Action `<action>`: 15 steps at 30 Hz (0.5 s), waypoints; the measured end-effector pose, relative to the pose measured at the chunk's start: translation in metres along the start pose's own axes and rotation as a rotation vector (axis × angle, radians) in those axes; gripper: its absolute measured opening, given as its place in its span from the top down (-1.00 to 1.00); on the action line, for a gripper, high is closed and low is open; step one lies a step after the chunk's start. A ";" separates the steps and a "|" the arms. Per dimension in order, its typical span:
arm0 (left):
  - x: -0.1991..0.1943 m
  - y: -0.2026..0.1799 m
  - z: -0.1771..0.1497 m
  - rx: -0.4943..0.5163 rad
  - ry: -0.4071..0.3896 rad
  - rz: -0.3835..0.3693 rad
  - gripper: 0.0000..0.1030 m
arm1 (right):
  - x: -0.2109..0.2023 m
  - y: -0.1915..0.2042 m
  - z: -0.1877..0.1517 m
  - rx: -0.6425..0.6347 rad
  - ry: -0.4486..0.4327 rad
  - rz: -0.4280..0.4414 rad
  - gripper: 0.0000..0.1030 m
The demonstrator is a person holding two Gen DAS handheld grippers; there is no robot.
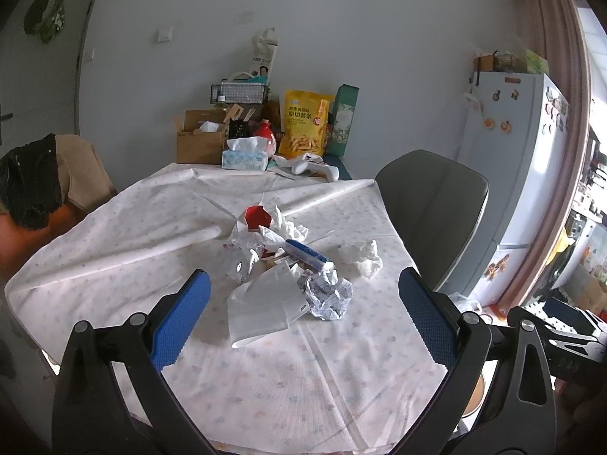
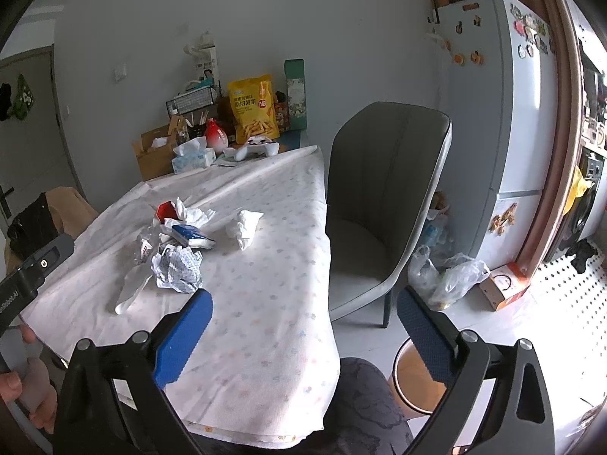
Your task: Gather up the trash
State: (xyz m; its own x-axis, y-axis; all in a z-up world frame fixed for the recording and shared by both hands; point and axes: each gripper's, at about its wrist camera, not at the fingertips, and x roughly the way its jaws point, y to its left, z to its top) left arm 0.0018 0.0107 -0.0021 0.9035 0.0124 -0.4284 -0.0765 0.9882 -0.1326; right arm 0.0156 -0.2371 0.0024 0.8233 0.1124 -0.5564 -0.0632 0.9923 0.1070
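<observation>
A heap of trash lies mid-table on the patterned cloth [image 1: 265, 386]: a white face mask [image 1: 258, 307], a crumpled printed paper [image 1: 326, 295] [image 2: 176, 269], a blue-and-white wrapper [image 1: 309, 256] [image 2: 191, 236], a red carton [image 1: 257, 217] [image 2: 165, 210], clear plastic [image 1: 237, 261] and a white tissue wad [image 1: 362, 256] [image 2: 244, 227]. My left gripper [image 1: 303, 313] hangs open just short of the mask, nothing between its blue pads. My right gripper [image 2: 303, 335] is open over the table's near right edge, empty. A round bin [image 2: 415, 375] stands on the floor below it.
A grey chair [image 2: 383, 189] stands at the table's right side. A tissue box [image 1: 244, 159], yellow snack bag [image 1: 305, 125], cardboard box [image 1: 199, 140] and white controller [image 1: 313, 167] crowd the far end. A fridge [image 2: 500, 113], plastic bags [image 2: 447, 273] and orange box [image 2: 504, 290] are right.
</observation>
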 end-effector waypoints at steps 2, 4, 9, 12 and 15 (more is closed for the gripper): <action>0.000 0.002 -0.002 -0.002 -0.001 0.000 -0.91 | 0.001 0.001 -0.001 -0.001 0.001 -0.005 -0.85; 0.001 0.002 -0.002 -0.004 0.003 -0.001 -0.91 | 0.001 0.001 -0.001 0.000 0.000 -0.010 -0.85; 0.002 0.004 -0.005 -0.006 0.006 -0.003 -0.91 | 0.003 0.001 -0.002 -0.002 0.001 0.002 -0.85; 0.003 0.003 -0.006 -0.007 0.009 -0.009 -0.91 | 0.004 0.001 -0.002 -0.002 0.005 0.002 -0.85; 0.006 0.004 -0.007 -0.010 0.017 -0.020 -0.91 | 0.004 -0.001 -0.003 0.020 0.012 0.019 -0.85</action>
State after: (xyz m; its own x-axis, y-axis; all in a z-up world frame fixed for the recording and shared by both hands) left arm 0.0037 0.0135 -0.0115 0.8974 -0.0097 -0.4411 -0.0630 0.9867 -0.1500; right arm 0.0170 -0.2377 -0.0022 0.8153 0.1315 -0.5639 -0.0668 0.9887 0.1340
